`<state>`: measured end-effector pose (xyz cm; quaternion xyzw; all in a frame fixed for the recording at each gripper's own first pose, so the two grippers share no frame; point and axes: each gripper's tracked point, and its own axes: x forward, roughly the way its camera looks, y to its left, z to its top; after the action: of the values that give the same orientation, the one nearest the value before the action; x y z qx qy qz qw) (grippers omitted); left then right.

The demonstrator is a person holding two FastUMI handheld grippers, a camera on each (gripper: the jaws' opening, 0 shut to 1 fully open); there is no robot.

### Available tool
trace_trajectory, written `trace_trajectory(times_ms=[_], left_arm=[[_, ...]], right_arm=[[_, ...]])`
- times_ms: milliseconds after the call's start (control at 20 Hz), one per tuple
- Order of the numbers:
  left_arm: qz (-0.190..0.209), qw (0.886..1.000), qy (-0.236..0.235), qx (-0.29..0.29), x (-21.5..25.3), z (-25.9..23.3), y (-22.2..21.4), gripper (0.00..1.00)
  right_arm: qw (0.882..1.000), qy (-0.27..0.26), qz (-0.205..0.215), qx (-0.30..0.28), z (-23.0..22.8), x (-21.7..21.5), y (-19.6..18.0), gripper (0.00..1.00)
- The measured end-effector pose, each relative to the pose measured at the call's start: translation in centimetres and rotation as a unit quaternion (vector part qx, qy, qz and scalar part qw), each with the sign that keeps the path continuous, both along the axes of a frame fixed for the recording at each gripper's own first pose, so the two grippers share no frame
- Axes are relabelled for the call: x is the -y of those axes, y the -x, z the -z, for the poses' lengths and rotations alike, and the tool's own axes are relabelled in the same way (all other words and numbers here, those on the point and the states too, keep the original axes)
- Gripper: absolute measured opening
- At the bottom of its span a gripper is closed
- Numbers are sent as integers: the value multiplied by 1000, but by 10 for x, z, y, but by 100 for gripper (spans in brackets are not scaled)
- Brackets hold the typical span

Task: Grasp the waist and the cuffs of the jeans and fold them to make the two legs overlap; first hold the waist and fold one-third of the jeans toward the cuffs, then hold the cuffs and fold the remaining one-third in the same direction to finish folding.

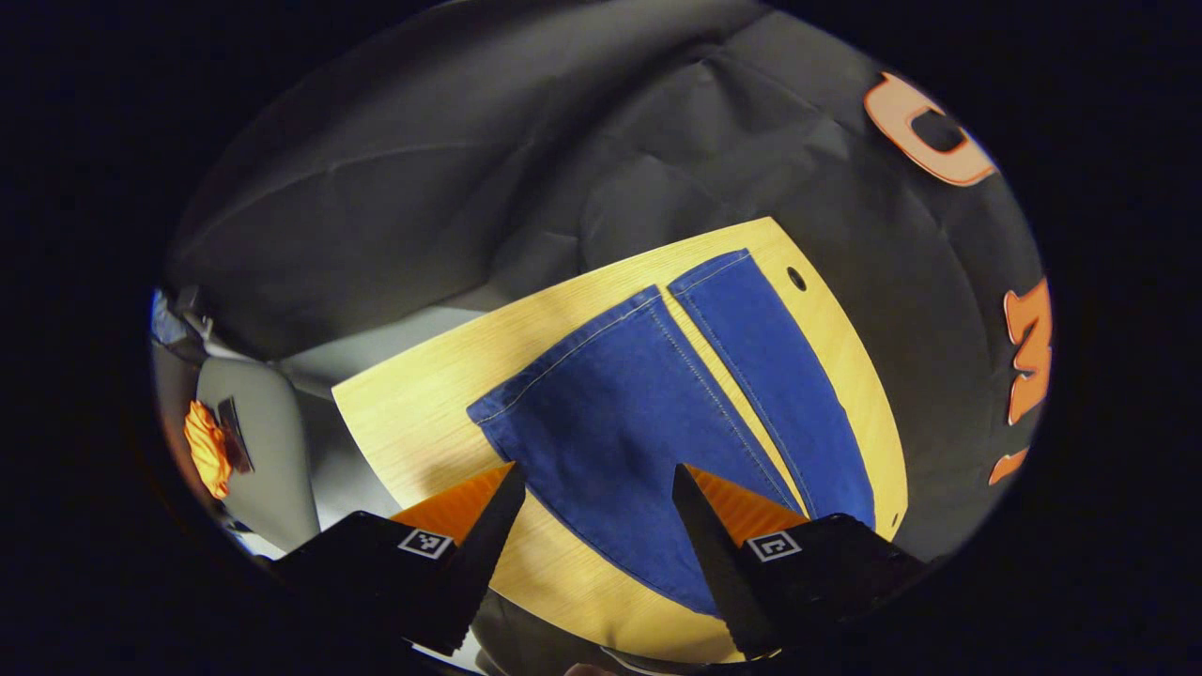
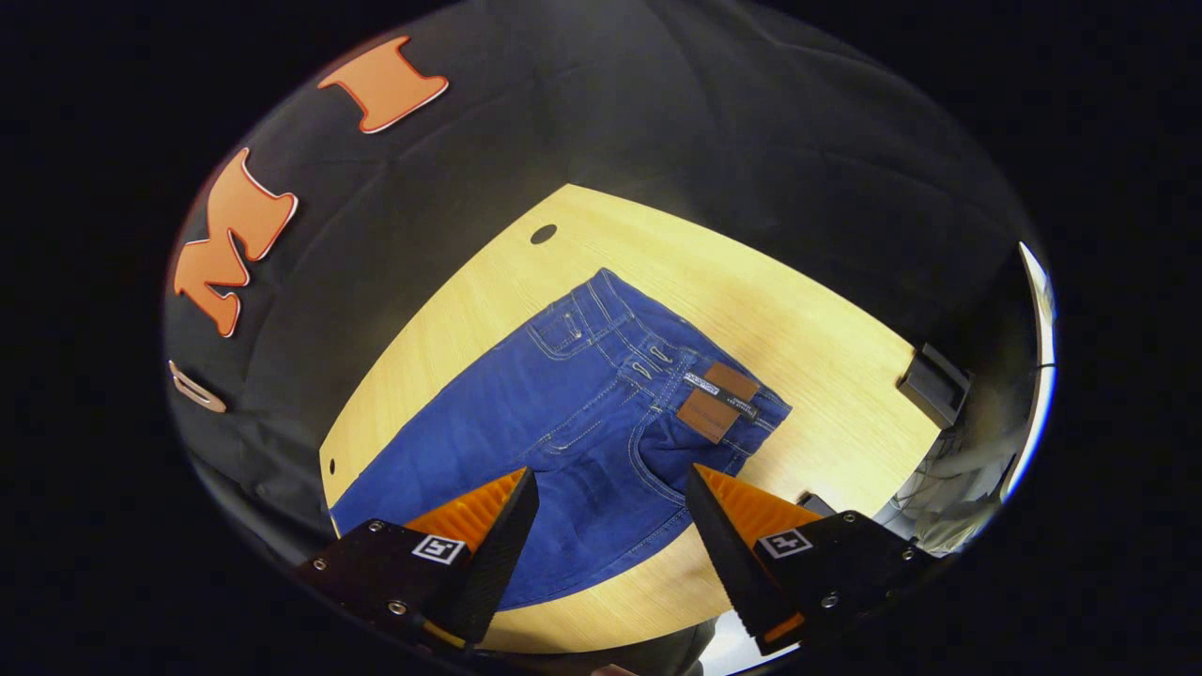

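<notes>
Blue jeans lie flat on a light wooden table. In the left gripper view the two legs spread side by side with a narrow strip of table between them, and the cuffs point away from me. My left gripper hovers open above the near leg, nothing between its fingers. In the right gripper view the waist, with a brown leather patch, lies toward the table's middle. My right gripper hangs open above the seat of the jeans, holding nothing.
The table has small round holes near its edge, one also in the right gripper view. A dark clamp sits on the table's right edge. A grey chair with an orange object stands at the left.
</notes>
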<state>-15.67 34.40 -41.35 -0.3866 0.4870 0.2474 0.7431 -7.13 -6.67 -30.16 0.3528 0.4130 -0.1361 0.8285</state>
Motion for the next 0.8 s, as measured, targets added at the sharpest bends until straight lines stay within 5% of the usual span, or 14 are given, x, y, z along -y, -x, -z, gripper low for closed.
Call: trace_trajectory(times_ms=[800], left_arm=[[-35,998,47,13,-32,27,-15,95]], right_arm=[[995,-75,43,-40,48,7,0,98]])
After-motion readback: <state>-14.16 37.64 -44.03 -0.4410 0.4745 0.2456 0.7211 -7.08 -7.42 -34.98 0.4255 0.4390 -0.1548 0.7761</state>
